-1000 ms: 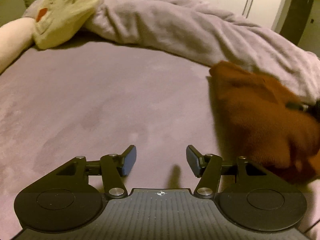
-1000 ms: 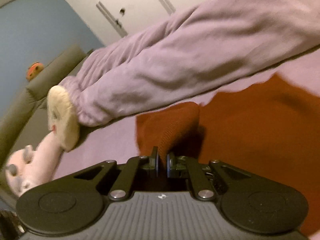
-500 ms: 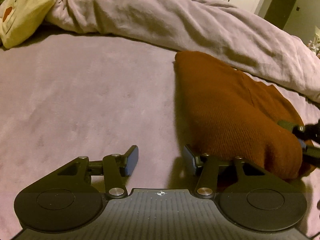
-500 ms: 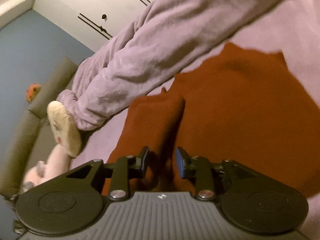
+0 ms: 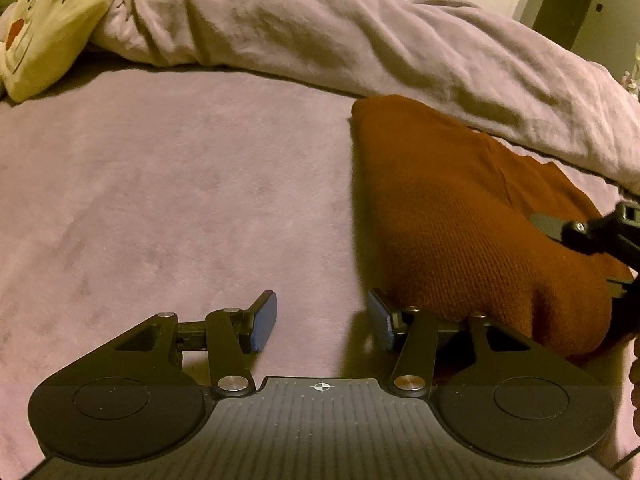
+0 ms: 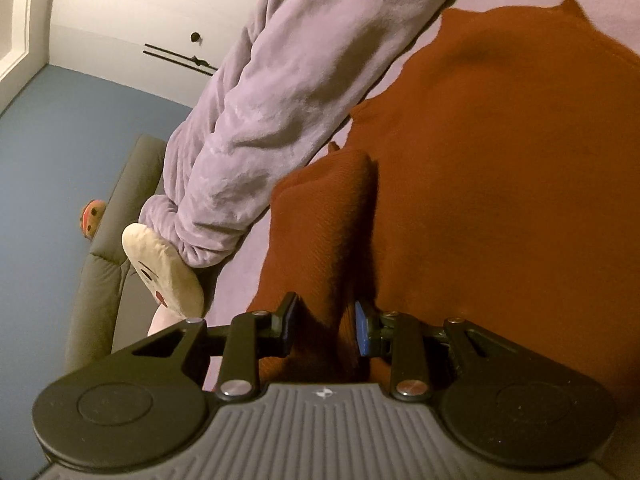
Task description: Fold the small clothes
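A rust-brown knit garment [image 5: 460,216] lies on the lilac bedsheet [image 5: 160,200], one part folded over onto itself. My left gripper [image 5: 322,320] stands open over bare sheet at the garment's near left edge. Its right finger [image 5: 380,316] is tucked against the cloth, and nothing is between the pads. In the right wrist view the garment [image 6: 500,160] fills the right half. My right gripper [image 6: 325,326] is open, and the folded strip [image 6: 320,220] runs loosely between its parted fingers. One finger [image 5: 548,226] of the right gripper shows at the left view's right edge, resting on the garment.
A bunched lilac blanket [image 5: 320,32] runs along the far side of the bed, right behind the garment. A yellow plush cushion with a face [image 5: 44,28] lies at the far left. Grey headboard [image 6: 104,260], blue wall and white wardrobe doors [image 6: 140,20] are beyond.
The right gripper was shut on the brown fold; it has opened, let it go, sunk and rolled. The left gripper moved up to the garment's edge, then held still.
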Motion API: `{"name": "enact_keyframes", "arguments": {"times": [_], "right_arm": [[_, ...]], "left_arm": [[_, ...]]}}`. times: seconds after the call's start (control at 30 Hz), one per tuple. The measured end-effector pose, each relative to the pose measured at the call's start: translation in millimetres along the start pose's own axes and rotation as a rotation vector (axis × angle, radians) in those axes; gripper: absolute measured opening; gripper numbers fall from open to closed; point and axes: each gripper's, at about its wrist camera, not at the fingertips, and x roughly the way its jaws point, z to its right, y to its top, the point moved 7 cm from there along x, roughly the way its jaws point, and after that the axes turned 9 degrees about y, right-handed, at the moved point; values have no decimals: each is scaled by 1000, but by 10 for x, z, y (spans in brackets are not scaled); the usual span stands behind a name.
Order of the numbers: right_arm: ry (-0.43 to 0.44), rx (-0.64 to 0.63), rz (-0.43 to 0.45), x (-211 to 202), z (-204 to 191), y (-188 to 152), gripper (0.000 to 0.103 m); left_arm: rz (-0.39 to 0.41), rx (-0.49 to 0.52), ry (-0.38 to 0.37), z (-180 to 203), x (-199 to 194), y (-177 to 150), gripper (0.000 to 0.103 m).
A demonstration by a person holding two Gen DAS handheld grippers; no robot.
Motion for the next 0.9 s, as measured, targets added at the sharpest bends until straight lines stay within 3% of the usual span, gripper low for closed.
{"name": "enact_keyframes", "arguments": {"times": [0.33,0.4,0.47,0.5,0.53,0.57,0.6,0.73,0.77,0.83,0.9], "right_arm": [[93,76,-24,212,-5,17,26],[87,65,-38,257,-37,11,16],[0,-57,-50,267,-161,21,13],[-87,-209,-40,218,-333,36,12],[-166,-400,-12,118,-532,59,12],[-270,-685,72,-55,-752,65,11],[-375,-877,155,-214,-825,54,11],[-685,-896,155,-514,-165,231,11],[-701,-858,156,-564,-42,267,12],[-607,-718,170,-676,117,339,13],[-540,-652,165,-744,95,400,23]], "left_arm": [[-2,6,12,24,32,-26,55],[-9,7,22,19,33,-34,55],[-10,-6,23,-21,-21,-20,57],[-5,-20,13,-50,-89,-10,57],[2,-28,12,-80,-163,1,59],[14,-24,17,-96,-232,21,61],[30,-3,23,-84,-285,44,63],[41,73,22,118,-341,62,66],[36,81,10,191,-337,49,67],[19,109,-24,368,-312,6,68],[6,119,-36,496,-291,-32,68]]}}
